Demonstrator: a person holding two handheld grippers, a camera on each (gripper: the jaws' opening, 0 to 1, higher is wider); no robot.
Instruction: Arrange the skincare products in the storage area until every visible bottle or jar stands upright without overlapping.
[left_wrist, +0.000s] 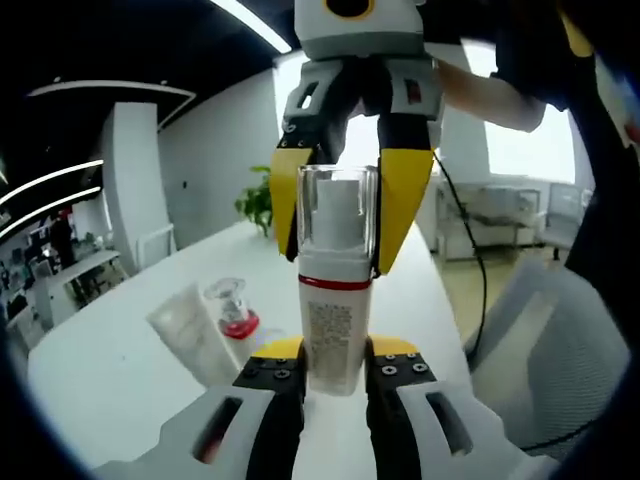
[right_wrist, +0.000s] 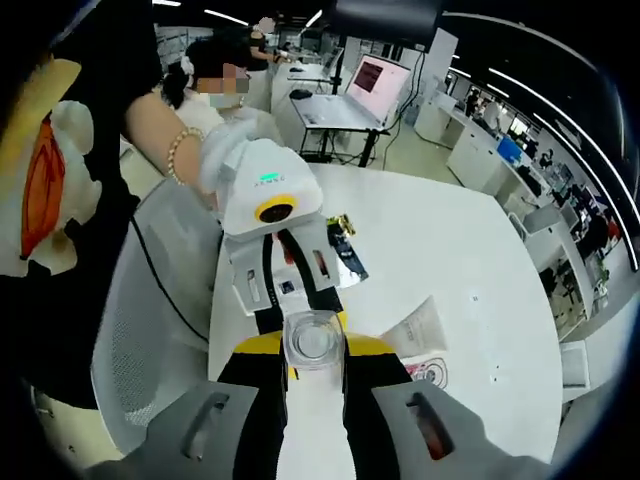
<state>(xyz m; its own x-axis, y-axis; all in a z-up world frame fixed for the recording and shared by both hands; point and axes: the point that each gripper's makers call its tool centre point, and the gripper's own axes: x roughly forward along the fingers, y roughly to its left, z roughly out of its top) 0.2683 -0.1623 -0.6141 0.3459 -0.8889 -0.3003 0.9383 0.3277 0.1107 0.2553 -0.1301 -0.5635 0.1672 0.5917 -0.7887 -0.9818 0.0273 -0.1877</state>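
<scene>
A white pump bottle with a red band and a clear cap stands upright over the white table. My left gripper is shut on its lower body. My right gripper comes down from above, its yellow fingers closed on either side of the cap. In the right gripper view I look straight down on the cap, held between the right gripper, with the left gripper beyond it. A white tube lies flat beside a small clear jar with a red base.
The tube and a pink-marked item lie right of the bottle. Dark sachets rest further along the table. A grey mesh chair stands against the table's edge. A person's arm holds the left gripper.
</scene>
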